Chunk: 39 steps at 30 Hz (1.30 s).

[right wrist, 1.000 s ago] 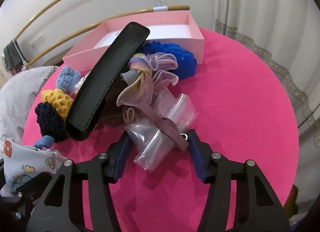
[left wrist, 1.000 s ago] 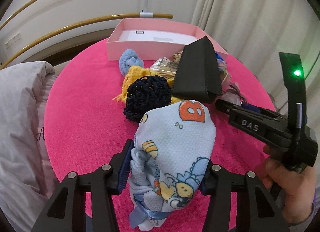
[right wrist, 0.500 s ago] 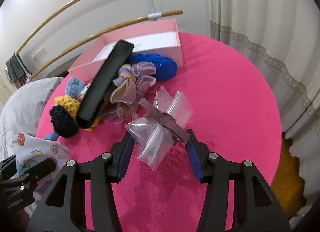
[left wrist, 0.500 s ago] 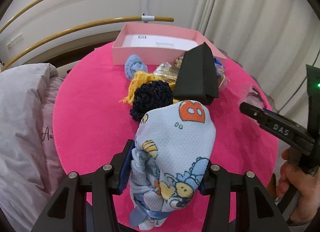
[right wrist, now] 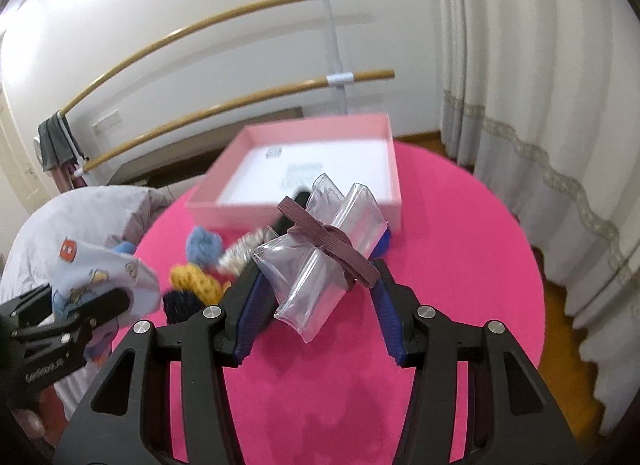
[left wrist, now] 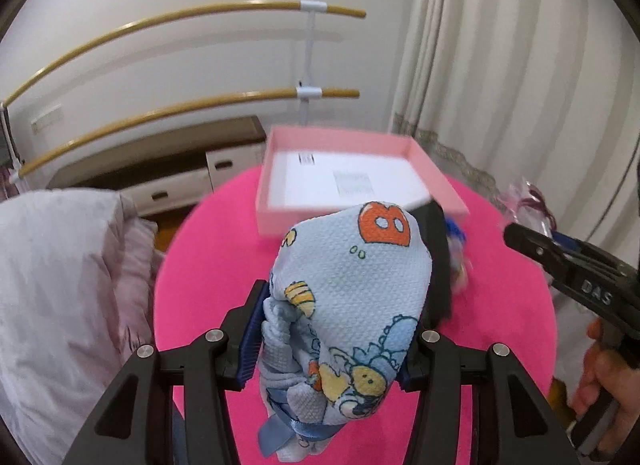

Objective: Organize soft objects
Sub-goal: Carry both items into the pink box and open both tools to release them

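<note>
My left gripper (left wrist: 330, 329) is shut on a light blue cartoon-print cloth pouch (left wrist: 352, 297), held above the round pink table (left wrist: 208, 265). My right gripper (right wrist: 316, 297) is shut on a clear plastic bag bundle (right wrist: 320, 265) tied with a brown elastic band (right wrist: 332, 245), also lifted off the table. An open pink box (right wrist: 304, 189) with a white bottom stands at the table's far side; it also shows in the left wrist view (left wrist: 360, 181). The left gripper with the pouch (right wrist: 100, 277) shows at the left of the right wrist view.
On the table lie a pale blue knitted piece (right wrist: 204, 245), a yellow crochet piece (right wrist: 196, 281), a navy crochet piece (right wrist: 180, 305) and a black case (left wrist: 436, 261), partly hidden. A grey-pink duvet (left wrist: 60, 285) lies left. Curtains (right wrist: 540, 105) hang right. Wooden rails (right wrist: 224, 105) run behind.
Both grippers have risen and tilted toward the pink box, carrying the pouch and the plastic bundle. The pile on the table now sits lower and partly hidden behind the held items.
</note>
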Each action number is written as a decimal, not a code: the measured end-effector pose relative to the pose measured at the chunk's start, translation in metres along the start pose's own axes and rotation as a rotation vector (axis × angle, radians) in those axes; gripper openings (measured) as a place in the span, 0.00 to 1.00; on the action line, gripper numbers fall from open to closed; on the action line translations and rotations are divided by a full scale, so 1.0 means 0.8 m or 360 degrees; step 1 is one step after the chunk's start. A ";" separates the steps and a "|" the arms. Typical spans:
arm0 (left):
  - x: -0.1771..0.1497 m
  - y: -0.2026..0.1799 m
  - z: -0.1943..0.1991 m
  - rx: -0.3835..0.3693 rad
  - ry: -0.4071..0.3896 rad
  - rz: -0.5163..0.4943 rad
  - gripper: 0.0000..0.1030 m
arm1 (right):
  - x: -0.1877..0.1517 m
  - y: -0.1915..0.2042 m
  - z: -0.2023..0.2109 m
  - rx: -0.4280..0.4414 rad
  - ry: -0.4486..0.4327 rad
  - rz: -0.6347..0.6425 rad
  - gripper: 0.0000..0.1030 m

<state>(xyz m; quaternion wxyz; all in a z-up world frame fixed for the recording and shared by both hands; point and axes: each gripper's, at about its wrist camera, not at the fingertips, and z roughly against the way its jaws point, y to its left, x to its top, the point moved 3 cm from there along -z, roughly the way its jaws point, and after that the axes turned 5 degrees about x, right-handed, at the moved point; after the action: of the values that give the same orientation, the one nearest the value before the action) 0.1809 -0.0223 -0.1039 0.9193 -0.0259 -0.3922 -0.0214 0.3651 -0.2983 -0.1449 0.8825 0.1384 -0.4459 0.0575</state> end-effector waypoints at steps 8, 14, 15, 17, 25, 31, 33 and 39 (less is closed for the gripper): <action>0.088 0.001 -0.043 0.0063 -0.0102 0.0010 0.47 | 0.079 0.001 -0.032 0.0013 -0.0065 0.0063 0.47; 0.151 -0.013 -0.109 0.0076 -0.0075 0.0001 0.47 | 0.131 -0.007 -0.080 0.0016 -0.0037 0.0076 0.47; 0.158 -0.016 -0.121 0.0080 -0.0061 -0.0004 0.47 | 0.138 -0.010 -0.091 0.0012 -0.0023 0.0078 0.47; 0.177 -0.020 -0.150 0.0077 -0.0030 -0.0006 0.47 | 0.150 -0.016 -0.111 0.0012 0.0003 0.0074 0.47; 0.249 -0.040 -0.274 0.0075 0.0103 -0.0031 0.47 | 0.178 -0.050 -0.193 0.0016 0.0139 0.0029 0.47; 0.292 -0.057 -0.362 0.0086 0.0197 -0.0054 0.47 | 0.177 -0.061 -0.256 0.0030 0.0262 0.0018 0.47; 0.304 -0.061 -0.388 0.0088 0.0230 -0.0057 0.47 | 0.174 -0.067 -0.275 0.0028 0.0305 0.0008 0.47; 0.329 -0.072 -0.453 0.0096 0.0312 -0.0067 0.48 | 0.169 -0.083 -0.315 0.0026 0.0400 -0.0031 0.48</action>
<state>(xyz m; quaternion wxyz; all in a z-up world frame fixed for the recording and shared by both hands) 0.6203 -0.1082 -0.1622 0.9529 0.0122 -0.3013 -0.0312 0.6546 -0.2903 -0.1914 0.9307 0.1417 -0.3301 0.0696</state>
